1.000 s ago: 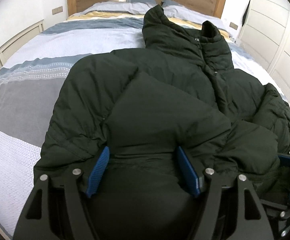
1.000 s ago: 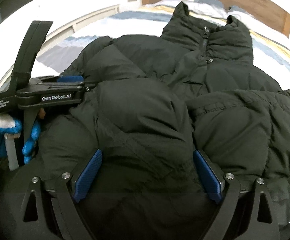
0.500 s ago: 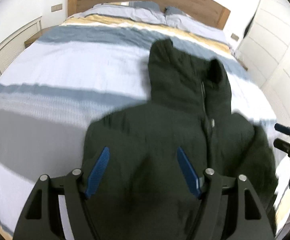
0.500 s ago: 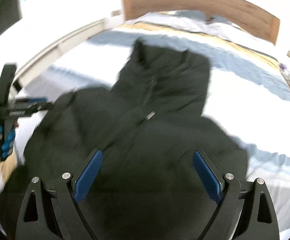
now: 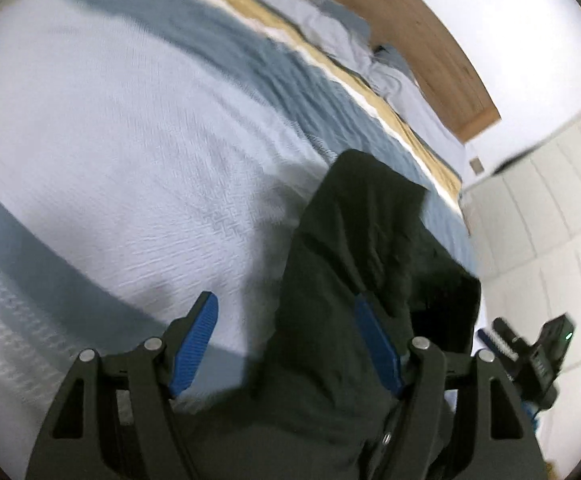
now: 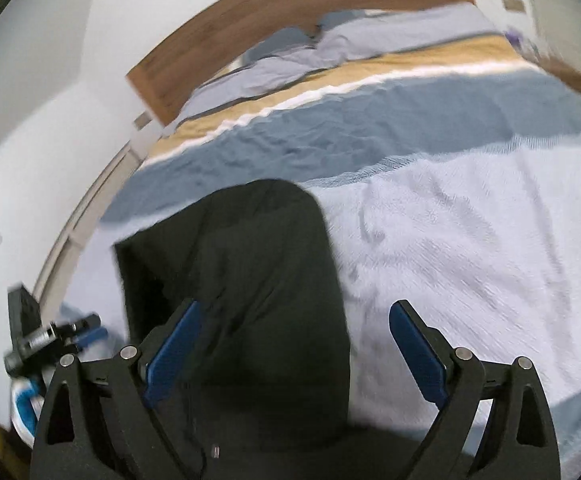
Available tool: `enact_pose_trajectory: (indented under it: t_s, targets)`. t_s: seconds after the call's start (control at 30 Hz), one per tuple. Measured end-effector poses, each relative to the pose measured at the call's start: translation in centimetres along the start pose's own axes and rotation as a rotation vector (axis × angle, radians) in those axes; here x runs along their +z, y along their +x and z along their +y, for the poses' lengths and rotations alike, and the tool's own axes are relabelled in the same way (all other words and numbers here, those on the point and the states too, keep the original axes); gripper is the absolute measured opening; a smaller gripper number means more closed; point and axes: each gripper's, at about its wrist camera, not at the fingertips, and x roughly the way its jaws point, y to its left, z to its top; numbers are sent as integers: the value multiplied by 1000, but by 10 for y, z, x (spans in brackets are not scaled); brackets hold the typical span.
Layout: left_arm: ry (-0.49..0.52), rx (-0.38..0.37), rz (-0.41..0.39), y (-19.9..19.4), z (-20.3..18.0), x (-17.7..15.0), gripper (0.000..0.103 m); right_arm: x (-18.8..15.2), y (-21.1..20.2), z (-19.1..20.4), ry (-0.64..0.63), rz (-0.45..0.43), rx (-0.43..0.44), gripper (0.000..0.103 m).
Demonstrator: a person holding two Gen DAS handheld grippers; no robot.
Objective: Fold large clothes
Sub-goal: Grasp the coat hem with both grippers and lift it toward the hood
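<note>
A dark green puffer jacket (image 5: 362, 280) lies on the bed with its collar toward the headboard; it also shows in the right wrist view (image 6: 242, 288). My left gripper (image 5: 286, 344) is open and empty above the jacket's left side, with its right finger over the fabric and its left finger over the bedspread. My right gripper (image 6: 294, 352) is open and empty above the jacket's right side. Each gripper shows at the edge of the other's view, the right one (image 5: 530, 356) and the left one (image 6: 50, 340). The jacket's lower part is hidden below both views.
The bed (image 5: 130, 140) has a striped white, blue and yellow cover, pillows (image 6: 330, 44) and a wooden headboard (image 5: 422, 32). White wardrobe doors (image 5: 550, 208) stand to the right of the bed. A low white ledge (image 6: 82, 232) runs along its left.
Both grippers have lifted off the jacket and swung forward toward the collar, each tilting outward. The views are blurred by the motion. The jaws stayed open.
</note>
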Motion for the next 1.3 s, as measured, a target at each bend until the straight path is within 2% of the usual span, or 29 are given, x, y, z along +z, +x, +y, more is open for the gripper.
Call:
enact_pose_trajectory:
  t_s: [0.17, 0.33, 0.4, 0.43, 0.47, 0.53, 0.6, 0.67, 0.7, 0.77, 0.87, 1.03, 1.13, 1.3]
  targets:
    - [-49, -40, 13, 35, 0, 8, 70, 10, 44, -14, 105, 5, 23, 94]
    - [-33, -12, 24, 62, -18, 10, 70, 17, 64, -9, 100, 13, 13, 94]
    - [-3, 30, 44, 76, -27, 9, 70, 22, 73, -1, 70, 30, -21, 94]
    - [2, 45, 56, 81, -30, 8, 69, 23, 78, 2, 60, 46, -38, 90]
    - [10, 72, 74, 88, -33, 6, 68, 23, 83, 3, 53, 62, -43, 81]
    - [28, 86, 97, 94, -37, 2, 53, 22, 91, 8, 39, 97, -64, 64]
    - [74, 118, 126, 99, -43, -2, 28, 19, 99, 12, 24, 144, -80, 53]
    - [138, 150, 131, 98, -52, -5, 12, 16, 100, 17, -6, 164, -84, 23]
    - [167, 162, 123, 95, -56, -7, 9, 15, 99, 21, -33, 167, -95, 19]
    - [208, 178, 111, 89, -64, -10, 7, 14, 92, 30, -89, 162, -116, 13]
    - [227, 175, 92, 76, -71, -13, 6, 11, 71, 44, -174, 137, -130, 11]
    - [261, 158, 53, 34, -79, -32, 6, -6, 14, 73, -337, 65, -83, 11]
    - [263, 123, 23, -3, -77, -51, 6, -30, -30, 85, -411, 33, -43, 11]
    - [265, 64, -5, -59, -69, -88, 6, -72, -94, 92, -449, -17, -9, 11]
